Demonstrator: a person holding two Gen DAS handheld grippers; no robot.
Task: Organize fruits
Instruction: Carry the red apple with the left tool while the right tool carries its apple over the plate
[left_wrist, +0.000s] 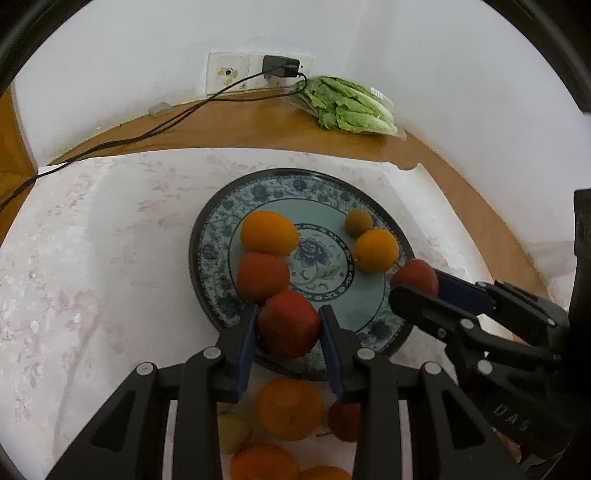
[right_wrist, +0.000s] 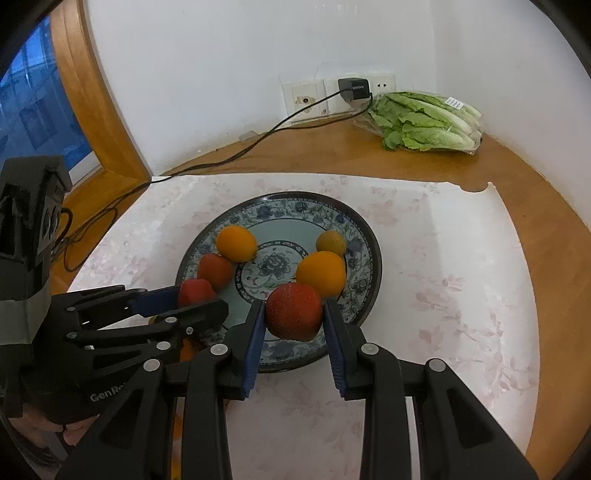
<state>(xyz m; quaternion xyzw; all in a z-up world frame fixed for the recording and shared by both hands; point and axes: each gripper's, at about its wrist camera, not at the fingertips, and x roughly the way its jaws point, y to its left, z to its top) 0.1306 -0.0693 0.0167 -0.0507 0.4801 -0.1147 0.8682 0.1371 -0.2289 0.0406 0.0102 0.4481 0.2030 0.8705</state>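
Note:
A blue-patterned plate (left_wrist: 214, 254) (right_wrist: 364, 236) sits on a white floral cloth. On it lie a red fruit (left_wrist: 263, 275) (right_wrist: 215, 270), two oranges (left_wrist: 269, 233) (left_wrist: 376, 250) and a small yellowish fruit (left_wrist: 358, 221). My left gripper (left_wrist: 288, 323) (right_wrist: 192, 300) is shut on a red fruit (left_wrist: 289, 324) (right_wrist: 195, 291) over the plate's near rim. My right gripper (right_wrist: 294, 314) (left_wrist: 415, 286) is shut on another red fruit (right_wrist: 294, 312) (left_wrist: 414, 277) over the plate's right side.
Several loose fruits (left_wrist: 290, 408) lie on the cloth below my left gripper. A bag of lettuce (left_wrist: 351, 105) (right_wrist: 424, 122) lies at the back by the wall. A black cable (left_wrist: 147, 133) runs from a wall plug over the wooden table (left_wrist: 461, 177).

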